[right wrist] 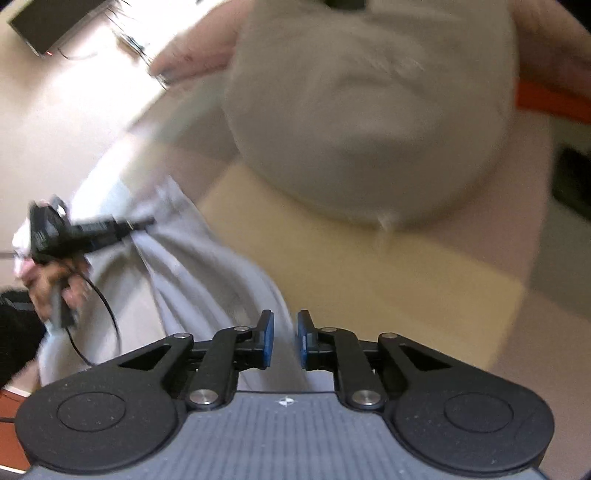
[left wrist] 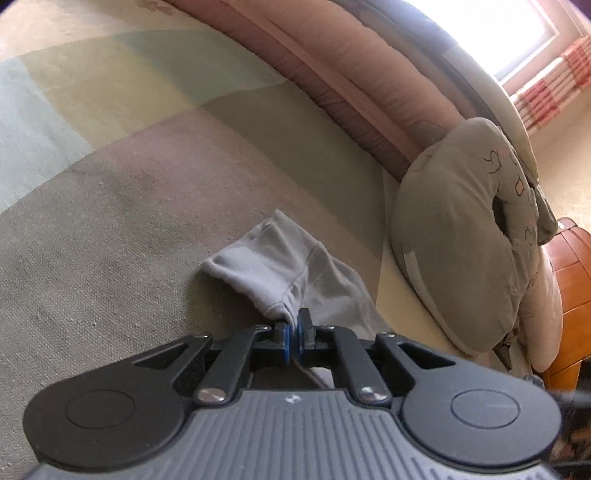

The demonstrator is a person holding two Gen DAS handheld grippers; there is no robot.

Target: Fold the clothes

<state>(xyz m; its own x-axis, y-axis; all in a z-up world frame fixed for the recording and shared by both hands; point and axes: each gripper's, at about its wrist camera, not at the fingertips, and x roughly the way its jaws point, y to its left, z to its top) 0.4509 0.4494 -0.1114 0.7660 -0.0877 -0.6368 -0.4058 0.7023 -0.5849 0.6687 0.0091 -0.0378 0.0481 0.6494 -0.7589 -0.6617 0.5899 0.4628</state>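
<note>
Left hand-held gripper [left wrist: 294,334] pinches grey garment [left wrist: 280,266] hem, cloth trailing far onto bed [left wrist: 110,221]. Right hand-held gripper [right wrist: 285,339] spread w/ garment just beyond, near pillow [right wrist: 369,122].

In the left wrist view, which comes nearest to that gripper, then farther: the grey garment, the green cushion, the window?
1. Grey garment: pinched in the left gripper.
2. Green cushion: right, propped upright.
3. Window: top right, far behind.

Pale grey garment [left wrist: 280,258]; grey-green pillow [left wrist: 454,236]; pastel-checked bedspread [left wrist: 110,110]; blue tool pads [right wrist: 268,339].
</note>
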